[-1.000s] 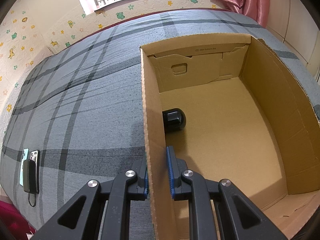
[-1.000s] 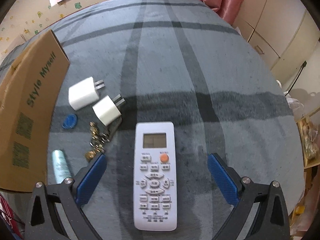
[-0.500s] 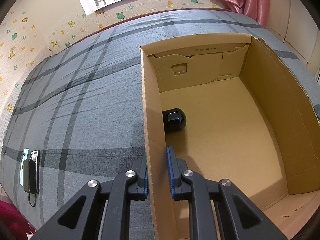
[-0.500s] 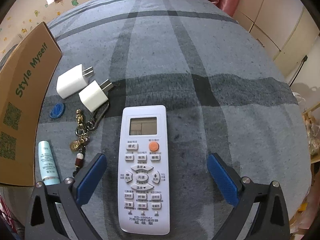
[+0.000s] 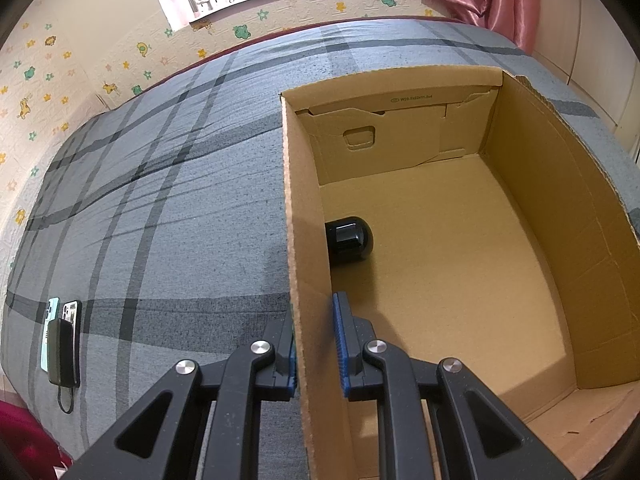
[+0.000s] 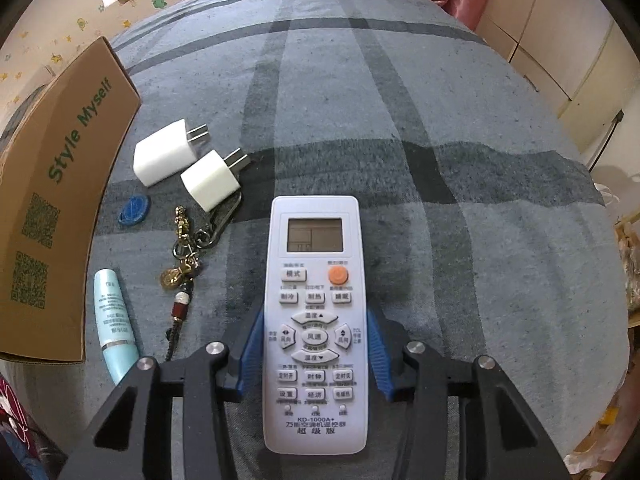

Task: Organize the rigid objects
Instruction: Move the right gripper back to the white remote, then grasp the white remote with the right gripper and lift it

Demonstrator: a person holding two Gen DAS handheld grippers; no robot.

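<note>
1. Left gripper point(image 5: 316, 344): jaws pinched on the near wall of the box point(image 5: 304, 208), one pad outside and one inside. Judged purpose: to steady the open box on the soft bed point(image 5: 160, 220) while the other hand loads it.
2. Box interior: one black cap-like object point(image 5: 350, 238) lies on its side against the left wall, at about 12 o'clock from the left jaws. The rest of the floor shows bare cardboard.
3. Right gripper point(image 6: 315, 356): jaws closing around the lower half of the remote point(image 6: 314, 320), blue pads flanking its long sides. The pads look to be at the edges; whether they press firmly yet cannot be told.
4. Remote: lies face up, lengthwise along the gripper's axis, display end toward 12 o'clock. This alignment lets the jaws take it across its narrow width.
5. Loose items at 10 to 11 o'clock of the remote: two white chargers point(image 6: 168, 156) point(image 6: 212, 184), a blue tag point(image 6: 134, 210), a keychain point(image 6: 186, 256), and a pale tube point(image 6: 114, 320) beside the box's printed outer wall point(image 6: 60, 208).
6. Judged step: grasp of the remote, ahead of transfer into the box; the items in entry 5 are not yet sorted.
</note>
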